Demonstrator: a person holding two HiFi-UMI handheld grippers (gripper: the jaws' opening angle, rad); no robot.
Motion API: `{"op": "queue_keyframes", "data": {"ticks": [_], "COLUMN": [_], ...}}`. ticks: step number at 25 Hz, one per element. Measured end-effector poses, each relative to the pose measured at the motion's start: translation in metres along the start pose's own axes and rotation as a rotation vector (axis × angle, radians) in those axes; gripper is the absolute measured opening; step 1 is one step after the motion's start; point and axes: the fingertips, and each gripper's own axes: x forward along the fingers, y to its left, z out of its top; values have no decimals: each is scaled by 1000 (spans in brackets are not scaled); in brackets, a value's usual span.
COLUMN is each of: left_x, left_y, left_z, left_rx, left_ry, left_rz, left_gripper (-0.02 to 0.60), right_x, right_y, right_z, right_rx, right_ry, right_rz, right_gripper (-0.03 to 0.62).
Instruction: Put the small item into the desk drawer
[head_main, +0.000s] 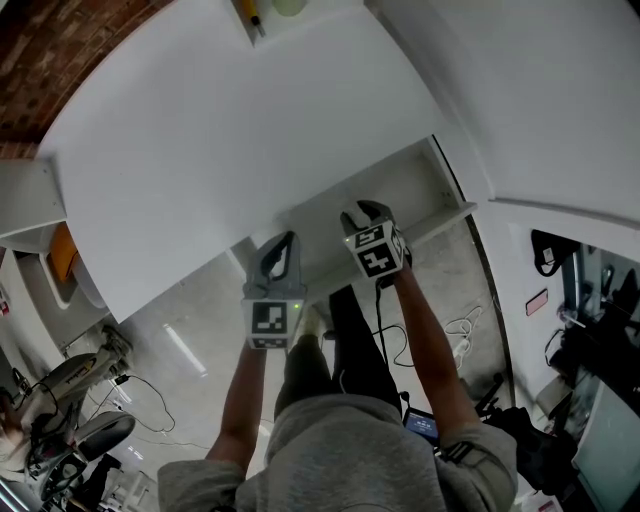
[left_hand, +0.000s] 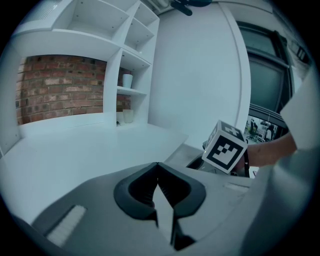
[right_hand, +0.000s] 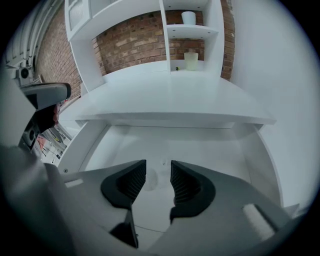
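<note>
right tongs (right_hand: 158, 169) over half-hidden drawer (right_hand: 205, 147)

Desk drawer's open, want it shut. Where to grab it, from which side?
I'd grip the drawer by its front panel, from above, jaws straddling the top edge: it is a thin upright lip facing the person. The right gripper, jaws apart, hangs over the drawer.

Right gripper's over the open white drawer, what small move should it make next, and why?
Probably lift the right gripper clear of the open white desk drawer. Its jaws stand apart and grip nothing, and a faint round patch on the drawer floor below them may be the item, though it is too dim to tell.
</note>
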Motion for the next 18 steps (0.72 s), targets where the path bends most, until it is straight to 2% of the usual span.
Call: {"op": "queue_keyframes", "data": {"ticks": [10, 18], "left_x": [-26, -57], "left_y": [-5, -8], "left_z": [28, 61], "left_rx": [40, 73], "left_ry": [-60, -118], "left_rz": [-3, -1], "left_gripper": [12, 12], "right_x": [-46, -111], "right_y": [9, 21], "right_z": [25, 55], "right_rx": [-8, 14], "right_ry": [-96, -240], "right_rz": [-46, -102], "right_gripper": [153, 138]}}
